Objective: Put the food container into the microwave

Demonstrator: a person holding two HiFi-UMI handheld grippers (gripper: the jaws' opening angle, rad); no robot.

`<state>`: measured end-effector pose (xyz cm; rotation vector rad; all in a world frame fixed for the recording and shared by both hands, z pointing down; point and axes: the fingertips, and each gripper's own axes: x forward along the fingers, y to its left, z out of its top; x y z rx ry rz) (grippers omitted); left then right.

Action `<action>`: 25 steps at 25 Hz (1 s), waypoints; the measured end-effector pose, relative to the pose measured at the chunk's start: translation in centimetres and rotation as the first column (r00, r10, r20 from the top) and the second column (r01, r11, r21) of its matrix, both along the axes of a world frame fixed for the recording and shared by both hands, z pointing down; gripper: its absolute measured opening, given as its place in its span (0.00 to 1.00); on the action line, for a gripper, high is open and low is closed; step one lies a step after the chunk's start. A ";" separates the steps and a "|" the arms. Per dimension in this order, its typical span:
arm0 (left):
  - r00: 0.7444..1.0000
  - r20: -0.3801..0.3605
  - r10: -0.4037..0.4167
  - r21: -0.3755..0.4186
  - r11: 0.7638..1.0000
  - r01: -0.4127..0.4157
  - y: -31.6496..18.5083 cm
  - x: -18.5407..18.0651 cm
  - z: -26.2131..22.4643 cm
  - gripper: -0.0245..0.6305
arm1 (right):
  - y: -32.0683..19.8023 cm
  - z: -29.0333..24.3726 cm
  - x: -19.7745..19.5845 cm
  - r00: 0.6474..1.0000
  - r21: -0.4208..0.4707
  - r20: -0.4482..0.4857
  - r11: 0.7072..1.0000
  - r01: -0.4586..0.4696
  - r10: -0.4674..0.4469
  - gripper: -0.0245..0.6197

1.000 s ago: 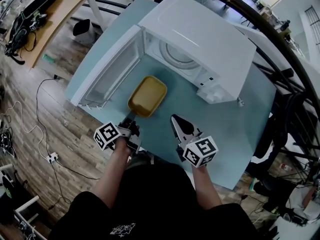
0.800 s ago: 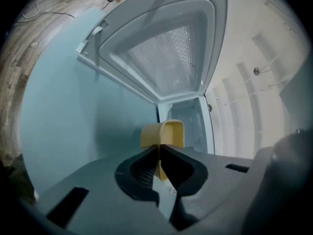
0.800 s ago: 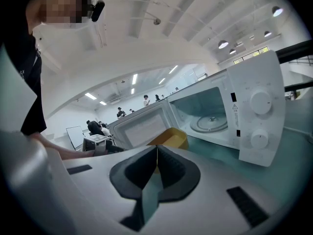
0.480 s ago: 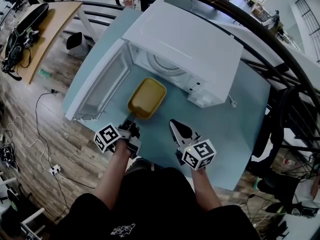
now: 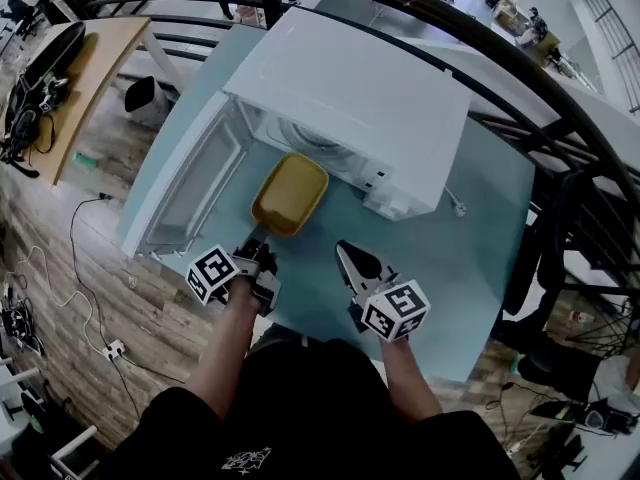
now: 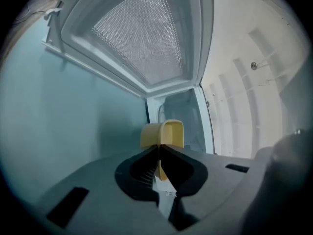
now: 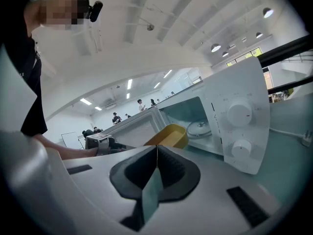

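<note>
The yellow food container [image 5: 290, 193] hangs just in front of the white microwave [image 5: 350, 98], its far end close to the open cavity. My left gripper [image 5: 262, 239] is shut on its near rim. In the left gripper view the container [image 6: 164, 132] stands edge-on between the jaws of that gripper [image 6: 159, 152], with the cavity [image 6: 182, 112] behind it. My right gripper [image 5: 346, 252] is shut and holds nothing, to the right of the container and apart from it. The right gripper [image 7: 156, 149] view shows the container [image 7: 169, 135] in front of the glass turntable [image 7: 200, 127].
The microwave door [image 5: 190, 183] swings open to the left, and its mesh window [image 6: 139, 35] fills the top of the left gripper view. The microwave sits on a pale blue table [image 5: 450, 248]. A black railing [image 5: 560, 138] curves behind it. Two knobs [image 7: 238, 129] face the right gripper.
The container, held by my left gripper, has come closer to the microwave's opening. The right gripper keeps its place beside it, still shut.
</note>
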<state>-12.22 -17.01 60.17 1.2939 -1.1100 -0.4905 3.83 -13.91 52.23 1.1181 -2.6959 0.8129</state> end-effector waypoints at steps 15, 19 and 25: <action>1.000 0.000 0.023 0.001 1.000 -0.023 -4.0 2.4 0.3 0.08 | -2.2 0.9 1.8 1.000 -0.022 0.005 1.000 -0.008 0.008 0.05; 1.000 0.000 0.027 0.003 1.000 -0.027 -5.1 3.0 0.5 0.08 | -2.9 1.1 1.3 1.000 -0.026 0.014 1.000 0.005 -0.005 0.05; 1.000 -0.004 0.025 0.001 1.000 -0.025 -6.7 4.0 0.5 0.08 | -3.9 1.4 0.8 0.999 -0.037 0.026 0.999 0.031 -0.030 0.05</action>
